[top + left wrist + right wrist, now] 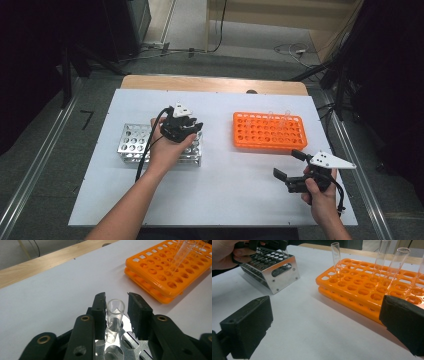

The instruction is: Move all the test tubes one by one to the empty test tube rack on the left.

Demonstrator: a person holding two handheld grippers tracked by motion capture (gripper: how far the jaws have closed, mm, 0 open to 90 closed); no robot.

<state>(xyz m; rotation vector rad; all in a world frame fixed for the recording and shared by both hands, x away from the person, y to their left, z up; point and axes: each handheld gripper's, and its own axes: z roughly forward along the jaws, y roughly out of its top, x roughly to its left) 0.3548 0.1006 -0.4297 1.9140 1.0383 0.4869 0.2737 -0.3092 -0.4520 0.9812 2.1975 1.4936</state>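
Left gripper [116,311]: jaws parted either side of a clear test tube [115,317], a gap visible on the right side; contact on the left unclear.
Tube: upright, long axis vertical, open mouth up, seated in the metal rack [131,145].
Right gripper [290,165]: jaws wide apart, holding nothing, near the orange rack [270,131].
Hidden: tube's lower end cut off below the rack plate.
Surface: white board [225,185] on a wooden table [210,83]; grey floor beyond.

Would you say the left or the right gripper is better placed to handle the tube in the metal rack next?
Left, probably. The left gripper already brackets the clear tube standing in the metal rack, while the right gripper sits open near the orange rack.
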